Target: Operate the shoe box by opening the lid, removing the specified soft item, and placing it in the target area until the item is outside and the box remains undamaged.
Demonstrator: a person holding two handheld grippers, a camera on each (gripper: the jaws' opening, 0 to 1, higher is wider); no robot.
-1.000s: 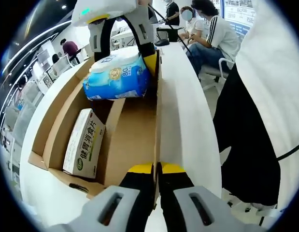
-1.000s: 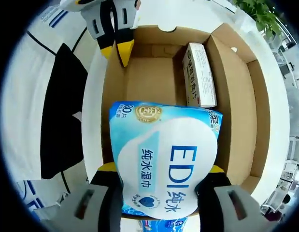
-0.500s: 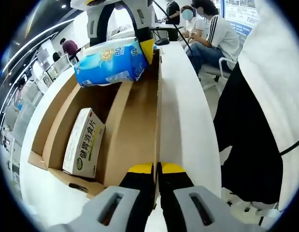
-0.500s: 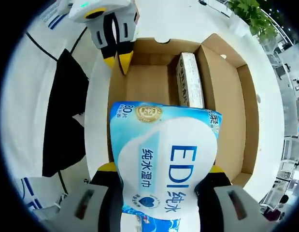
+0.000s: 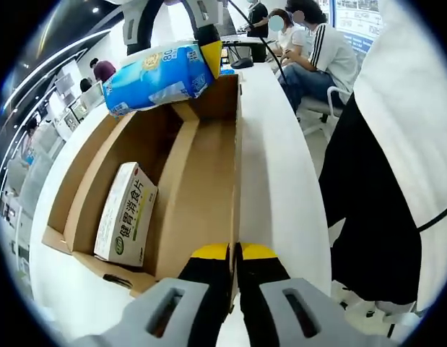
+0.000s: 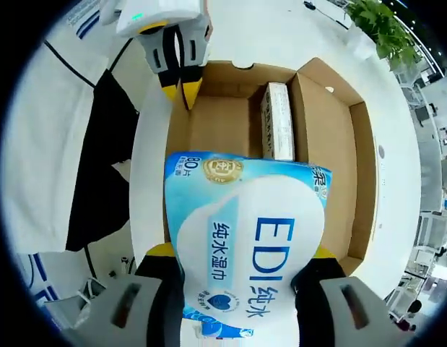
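In the right gripper view, "EDI", "80" and blue Chinese characters are read on a soft, glossy blue-and-white wipes pack [image 6: 245, 249], which is clamped by the right claw [image 6: 241, 264] between yellow-tipped fingers pressed against its two sides. The pack's long axis runs up the frame, along the jaws, with the "80" end toward the top. It is held above an open brown cardboard shoe box [image 6: 331, 123], clear of the interior.

In the left gripper view, the same pack [image 5: 158, 76] is seen at the upper left, above the far end of the box [image 5: 209, 188], with its long axis lying across the frame and tilted down to the left.

A white rectangular carton [image 5: 126, 213] printed with green Chinese characters lies flat in the left compartment, beside a cardboard divider.

The left claw [image 5: 234, 253] is closed on the thin right-hand wall of the box, at the bottom centre of the frame. The box rests on a smooth white tabletop [image 5: 281, 181].
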